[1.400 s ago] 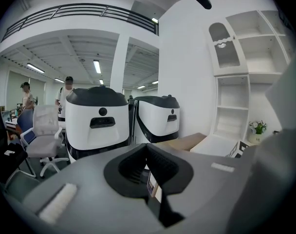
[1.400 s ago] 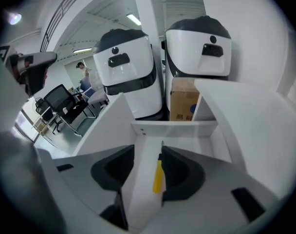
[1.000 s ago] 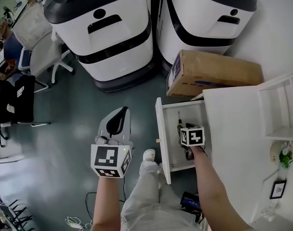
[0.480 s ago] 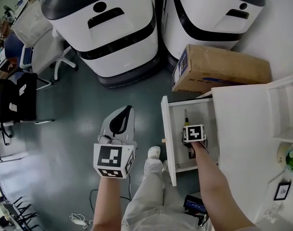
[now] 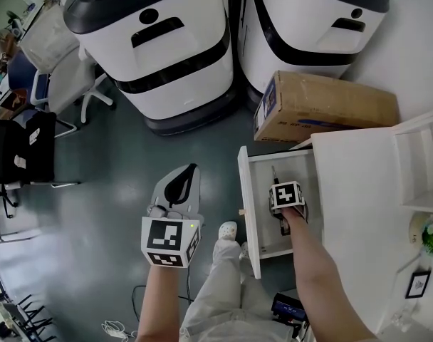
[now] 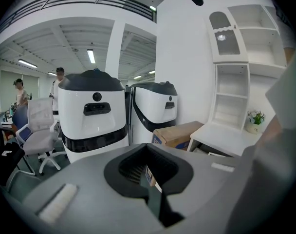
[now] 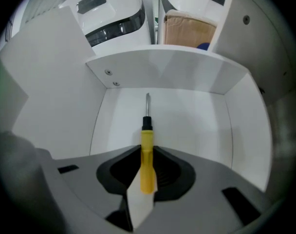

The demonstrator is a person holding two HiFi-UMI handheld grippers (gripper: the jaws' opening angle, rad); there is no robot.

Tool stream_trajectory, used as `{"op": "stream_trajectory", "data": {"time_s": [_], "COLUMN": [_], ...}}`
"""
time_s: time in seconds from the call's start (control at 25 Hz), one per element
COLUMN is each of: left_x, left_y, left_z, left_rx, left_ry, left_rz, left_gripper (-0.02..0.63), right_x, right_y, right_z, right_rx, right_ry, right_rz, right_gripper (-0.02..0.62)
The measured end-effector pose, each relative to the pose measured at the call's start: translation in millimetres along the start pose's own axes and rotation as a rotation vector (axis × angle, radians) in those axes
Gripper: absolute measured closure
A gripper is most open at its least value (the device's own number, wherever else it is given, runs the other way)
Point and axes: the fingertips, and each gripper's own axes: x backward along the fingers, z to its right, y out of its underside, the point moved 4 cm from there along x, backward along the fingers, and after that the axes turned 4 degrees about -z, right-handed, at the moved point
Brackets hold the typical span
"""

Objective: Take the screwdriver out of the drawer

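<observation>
A screwdriver (image 7: pixel 147 150) with a yellow handle and black collar lies in the open white drawer (image 5: pixel 243 205), its shaft (image 5: pixel 275 174) pointing toward the drawer's far wall (image 7: pixel 167 72). My right gripper (image 5: pixel 283 215) points straight down into the drawer. Its jaws are closing on the yellow handle, which sits between them in the right gripper view (image 7: pixel 147 172) with both pads against it. My left gripper (image 5: pixel 179 180) hangs over the grey floor to the left of the drawer, shut and holding nothing (image 6: pixel 150 172).
Two large white-and-black machines (image 5: pixel 159 48) (image 5: pixel 309 20) stand beyond the drawer. A cardboard box (image 5: pixel 323 109) lies by the white desk (image 5: pixel 359 191). A white shelf unit (image 5: pixel 423 162) and small plant (image 5: pixel 426 234) sit at the right. Office chairs (image 5: pixel 53 70) stand at the left.
My right gripper has sunk deeper into the drawer, over the screwdriver's handle. The left gripper has hardly moved.
</observation>
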Motion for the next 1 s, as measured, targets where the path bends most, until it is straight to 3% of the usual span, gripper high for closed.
{"op": "stream_trajectory", "data": {"time_s": [0.48,1.0], "left_x": [27,77], "left_y": [-21,-65], "left_z": [5,48], "left_rx": [0.008,-0.028], "left_ry": [-0.022,-0.030], "left_rz": [0.049,0.205], "left_gripper": [0.597,0.597], "right_x": [43,136], "right_y": [7,26], "right_z": [-9,-8], "right_rx": [-0.054,-0.020], "right_ry": [-0.029,-0.034], "right_rz": [0.071,0.249], "right_gripper": [0.511,0.509]}}
